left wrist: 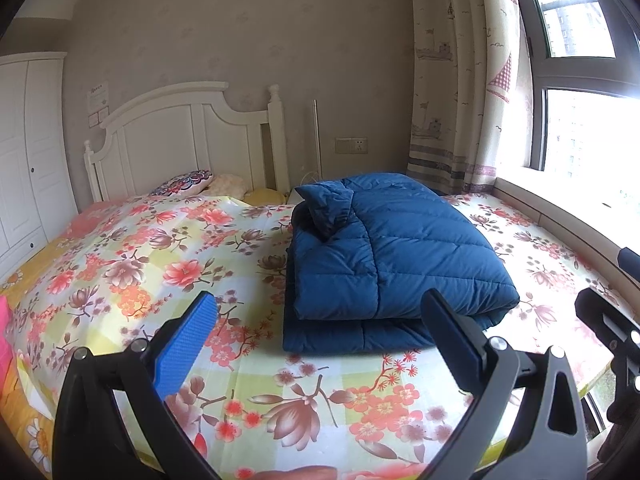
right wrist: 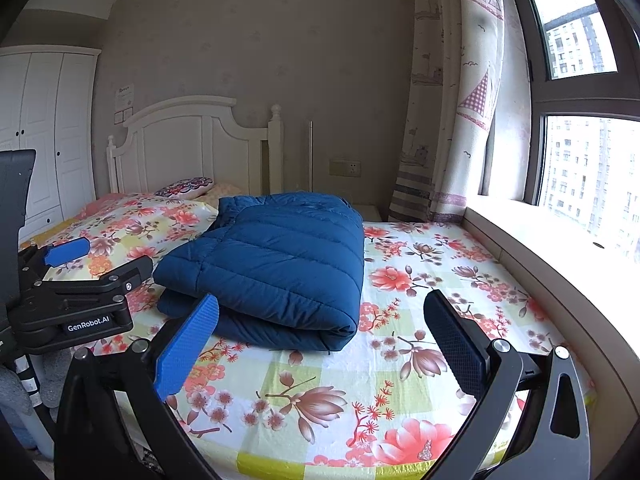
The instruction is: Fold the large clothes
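A dark blue padded jacket (left wrist: 392,248) lies folded in a thick stack on the floral bedsheet (left wrist: 160,264); its hood rests on top at the far left. It also shows in the right wrist view (right wrist: 276,268). My left gripper (left wrist: 320,320) is open and empty, held above the sheet just in front of the jacket. My right gripper (right wrist: 324,320) is open and empty, near the jacket's front fold. The left gripper (right wrist: 100,256) shows at the left of the right wrist view, also open.
A white headboard (left wrist: 176,140) and pillows (left wrist: 188,186) stand at the far end. A white wardrobe (left wrist: 28,152) is at the left. A window sill (right wrist: 560,264) and curtain (right wrist: 452,120) run along the right side of the bed.
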